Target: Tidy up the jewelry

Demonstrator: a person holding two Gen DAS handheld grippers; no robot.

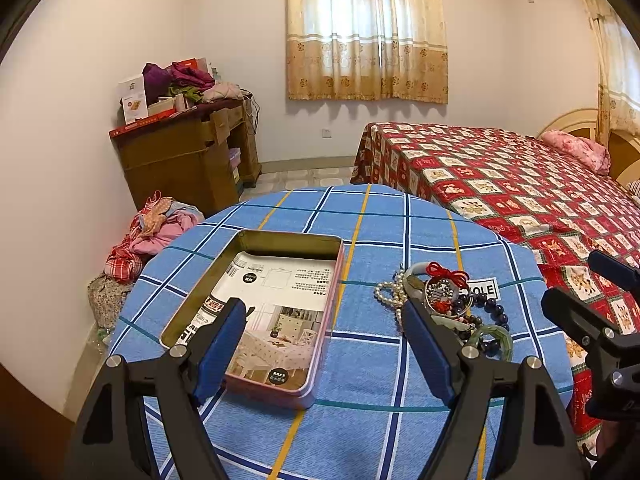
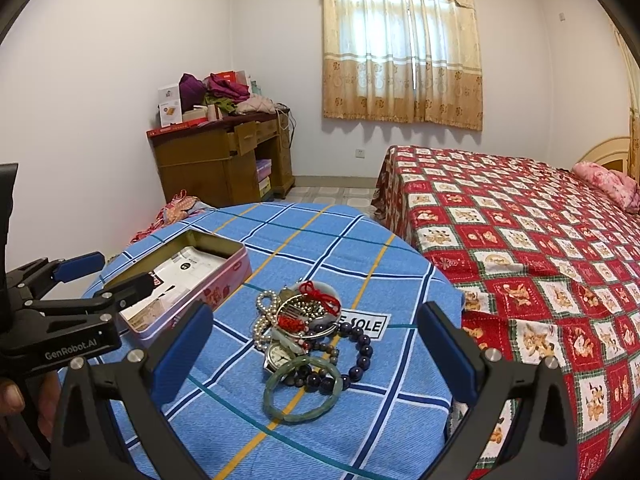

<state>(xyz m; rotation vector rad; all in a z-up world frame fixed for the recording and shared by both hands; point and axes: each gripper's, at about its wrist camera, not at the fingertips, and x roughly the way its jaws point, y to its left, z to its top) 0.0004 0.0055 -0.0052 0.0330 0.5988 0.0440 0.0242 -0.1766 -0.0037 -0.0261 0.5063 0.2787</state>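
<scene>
— Grippers?
— Left gripper [image 1: 326, 344] jaws apart, empty, above the open pink tin [image 1: 320, 344]. Right gripper [image 2: 316, 354] jaws apart, empty, over the jewelry pile [image 2: 308, 332].
— Jewelry location?
— Heaped on the blue checked tablecloth [image 2: 360, 432], beside the tin; green bangle [image 2: 303, 390] nearest the camera in the right wrist view.

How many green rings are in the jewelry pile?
1 that I can see clearly: the green bangle lies at the near edge of the pile, leaning on the dark beads. More green pieces may be hidden in the tangle.
</scene>
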